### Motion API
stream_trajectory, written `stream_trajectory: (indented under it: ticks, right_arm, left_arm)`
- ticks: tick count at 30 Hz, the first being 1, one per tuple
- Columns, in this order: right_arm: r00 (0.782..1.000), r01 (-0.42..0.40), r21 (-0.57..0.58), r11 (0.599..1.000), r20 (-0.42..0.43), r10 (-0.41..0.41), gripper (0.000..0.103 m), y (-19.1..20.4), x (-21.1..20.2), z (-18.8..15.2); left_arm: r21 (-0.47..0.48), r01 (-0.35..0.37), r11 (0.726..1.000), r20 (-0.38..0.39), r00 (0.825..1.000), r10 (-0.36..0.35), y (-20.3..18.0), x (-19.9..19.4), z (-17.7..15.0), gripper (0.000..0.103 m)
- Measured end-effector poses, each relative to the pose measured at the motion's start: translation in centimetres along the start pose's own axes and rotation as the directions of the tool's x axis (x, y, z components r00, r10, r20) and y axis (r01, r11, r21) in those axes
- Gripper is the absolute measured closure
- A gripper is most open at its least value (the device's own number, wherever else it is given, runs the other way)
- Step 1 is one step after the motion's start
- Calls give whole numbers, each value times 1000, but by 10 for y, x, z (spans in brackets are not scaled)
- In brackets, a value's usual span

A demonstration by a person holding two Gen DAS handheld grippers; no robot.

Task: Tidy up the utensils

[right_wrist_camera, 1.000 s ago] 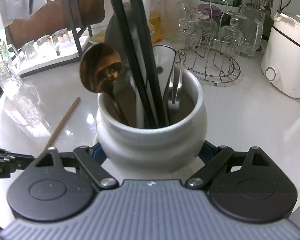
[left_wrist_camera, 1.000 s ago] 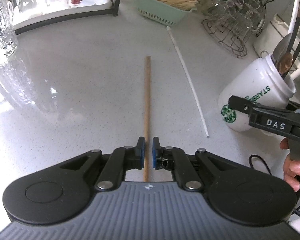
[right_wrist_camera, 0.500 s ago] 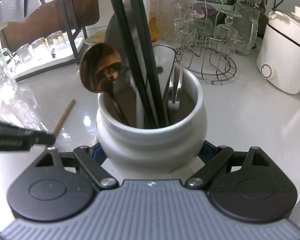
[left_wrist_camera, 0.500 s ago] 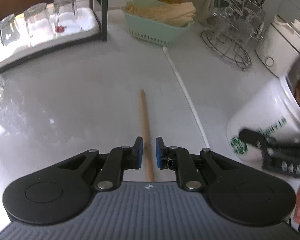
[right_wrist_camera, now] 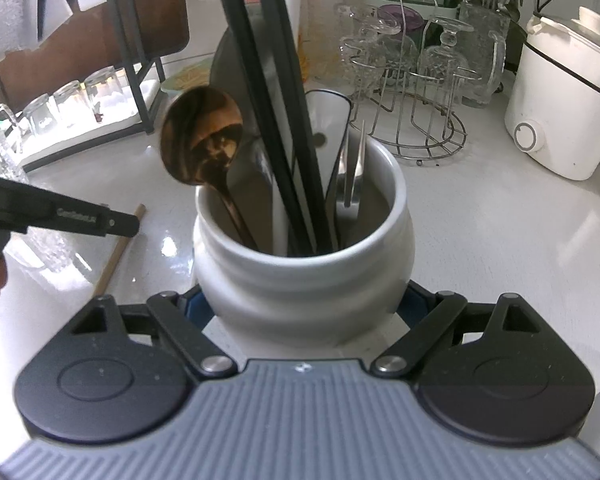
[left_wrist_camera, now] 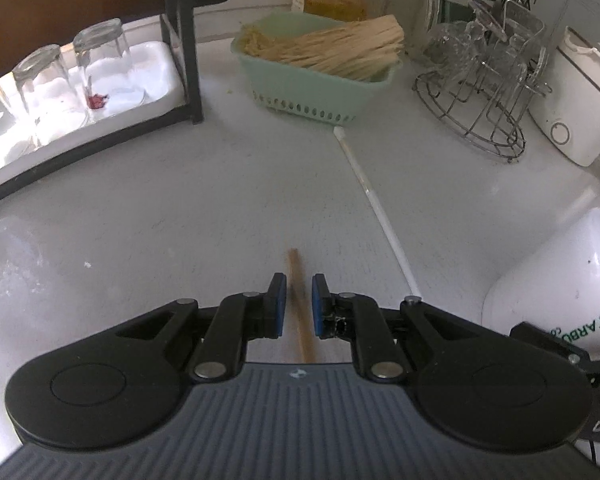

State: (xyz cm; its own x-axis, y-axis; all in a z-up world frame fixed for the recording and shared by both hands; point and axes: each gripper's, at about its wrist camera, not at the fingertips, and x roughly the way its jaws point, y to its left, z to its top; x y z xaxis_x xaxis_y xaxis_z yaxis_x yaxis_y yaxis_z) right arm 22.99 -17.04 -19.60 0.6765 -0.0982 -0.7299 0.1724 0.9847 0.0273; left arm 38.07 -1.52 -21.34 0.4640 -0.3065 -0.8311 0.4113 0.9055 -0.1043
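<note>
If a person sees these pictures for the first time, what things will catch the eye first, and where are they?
First, the white jar packed with utensils, a bronze spoon leaning out at its left, clamped in the right claw at the middle of the right wrist view. Next, the wooden chopstick lying on the counter between the slightly parted pads of the left claw, a white stick to its right.

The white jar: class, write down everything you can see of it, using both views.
The white jar is glossy, ceramic-looking, with a bulging ribbed body, a wide open mouth and green lettering on one side. It stands upright on the pale counter, clamped at its lower sides by the right hand-held gripper. Inside stand a wooden spoon, black sticks, metal tongs and flat utensils.
</note>
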Motion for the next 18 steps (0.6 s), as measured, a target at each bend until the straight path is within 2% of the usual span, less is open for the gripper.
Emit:
stream_trajectory:
  ticks: [7,10,11,18]
  right_arm:
    - [1000,12,11,1000,11,-12,11,2,-1,-2]
    - [1000,16,6,1000,24,-16,11,4,-1,-4]
    - [1000,14,2,1000,28,-14,11,4,-1,-4]
    - [1000,3,-7,1000,30,-2,11,2,0,-3]
  left_arm:
    - [76,-48,996,-17,999,49,-14,6,6,88]
    - [97,-47,994,-17,999,49,-16,6,6,90]
    - [100,-47,994,-17,999,49,-16,7,6,94]
    - [113,-37,993,-25,999,40,-17,-2,-1,96]
